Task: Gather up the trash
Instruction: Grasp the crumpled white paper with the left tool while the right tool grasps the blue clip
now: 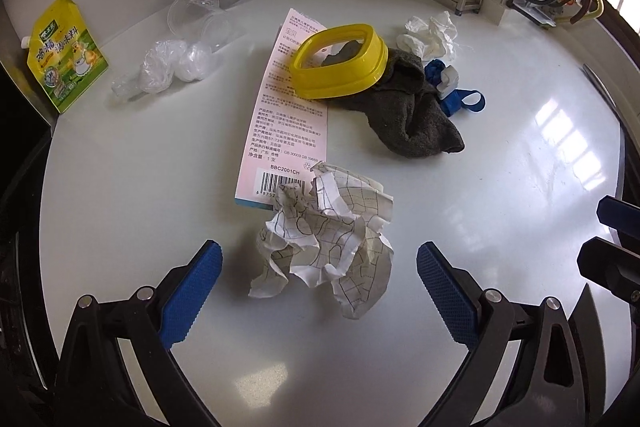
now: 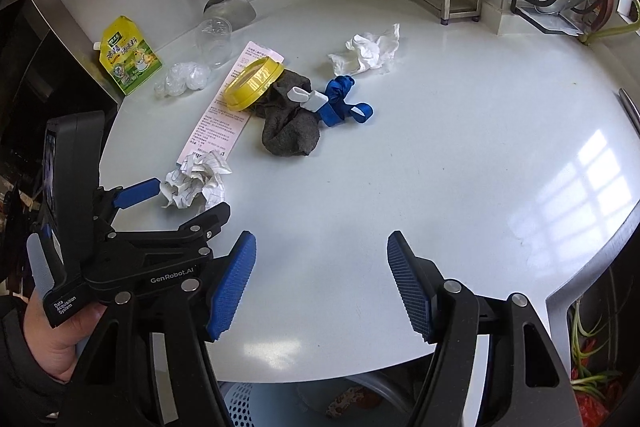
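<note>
Between my left fingers (image 1: 319, 291), which stand wide apart and hold nothing, lies the crumpled grid-printed paper (image 1: 326, 227) on the white table (image 1: 500, 187). In the right wrist view one blue pad sits just beside the ball's far flank and the other on the near side, so I judge this wad to be the first piece of trash to collect. To take it well I should come down until both pads straddle its thickest part, then close slowly, since a loose wad will squash and could slip out if I pinch only a flap. The pink carton (image 1: 288, 107) lies beyond it, its barcode end tucked under the ball's far edge; I should keep the far pad off it so it is not dragged along. My right fingers (image 2: 322, 283) are also spread and empty over bare table, well short of the grey cloth (image 2: 290, 127), yellow lid (image 2: 254, 83) and blue strap (image 2: 340, 101). A basket (image 2: 248, 403) shows below the table edge, probably the bin.
</note>
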`<state>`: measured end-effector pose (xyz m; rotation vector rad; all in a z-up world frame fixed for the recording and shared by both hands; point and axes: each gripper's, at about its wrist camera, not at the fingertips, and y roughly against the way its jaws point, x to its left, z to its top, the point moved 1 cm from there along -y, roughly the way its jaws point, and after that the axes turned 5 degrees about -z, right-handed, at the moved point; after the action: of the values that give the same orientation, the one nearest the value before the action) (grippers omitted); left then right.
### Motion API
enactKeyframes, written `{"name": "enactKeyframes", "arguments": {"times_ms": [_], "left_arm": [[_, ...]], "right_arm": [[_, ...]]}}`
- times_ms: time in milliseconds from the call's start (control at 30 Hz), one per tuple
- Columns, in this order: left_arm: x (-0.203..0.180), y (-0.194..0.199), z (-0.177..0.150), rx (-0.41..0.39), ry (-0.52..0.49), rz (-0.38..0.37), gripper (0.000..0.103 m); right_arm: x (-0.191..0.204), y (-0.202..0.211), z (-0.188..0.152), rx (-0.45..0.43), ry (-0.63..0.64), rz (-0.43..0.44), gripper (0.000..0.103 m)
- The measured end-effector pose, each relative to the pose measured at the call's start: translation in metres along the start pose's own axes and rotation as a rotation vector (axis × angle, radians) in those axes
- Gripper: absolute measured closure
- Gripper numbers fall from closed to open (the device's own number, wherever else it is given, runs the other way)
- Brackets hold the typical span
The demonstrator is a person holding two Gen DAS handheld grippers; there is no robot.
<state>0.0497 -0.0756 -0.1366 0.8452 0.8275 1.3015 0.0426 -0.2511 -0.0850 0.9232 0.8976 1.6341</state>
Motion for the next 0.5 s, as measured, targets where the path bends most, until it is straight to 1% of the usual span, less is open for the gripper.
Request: {"name": "enactKeyframes", "arguments": {"times_ms": [67, 100, 133, 167, 200, 233, 333, 500], "left_arm": [[0.002, -0.005, 0.001, 0.005, 0.001, -0.012, 0.022], [0.003, -0.008, 0.001, 0.018, 0.002, -0.025, 0.038], [0.004, -0.011, 0.001, 0.03, 0.002, -0.036, 0.05], [0.005, -0.01, 0.002, 0.018, -0.001, -0.044, 0.054], [0.005, -0.009, 0.002, 0.016, -0.007, -0.045, 0.063], [0.007, -0.008, 0.002, 0.018, -0.005, -0.054, 0.067], [0.013, -0.001, -0.001, 0.016, 0.014, -0.074, 0.072], [0.024, 0.013, -0.009, 0.007, 0.044, -0.096, 0.073]], "right_arm": [[-0.001, -0.005, 0.006, -0.001, -0.005, 0.0, 0.038], [-0.002, -0.007, 0.009, -0.002, -0.006, 0.0, 0.038], [-0.003, -0.009, 0.013, -0.005, -0.008, -0.001, 0.038], [-0.004, -0.011, 0.017, -0.006, -0.012, 0.0, 0.038], [-0.005, -0.013, 0.021, -0.007, -0.016, 0.004, 0.038], [-0.006, -0.015, 0.026, -0.009, -0.021, 0.008, 0.038], [-0.01, -0.021, 0.04, -0.018, -0.034, 0.027, 0.038], [-0.032, -0.041, 0.065, -0.019, -0.099, 0.038, 0.038]]}}
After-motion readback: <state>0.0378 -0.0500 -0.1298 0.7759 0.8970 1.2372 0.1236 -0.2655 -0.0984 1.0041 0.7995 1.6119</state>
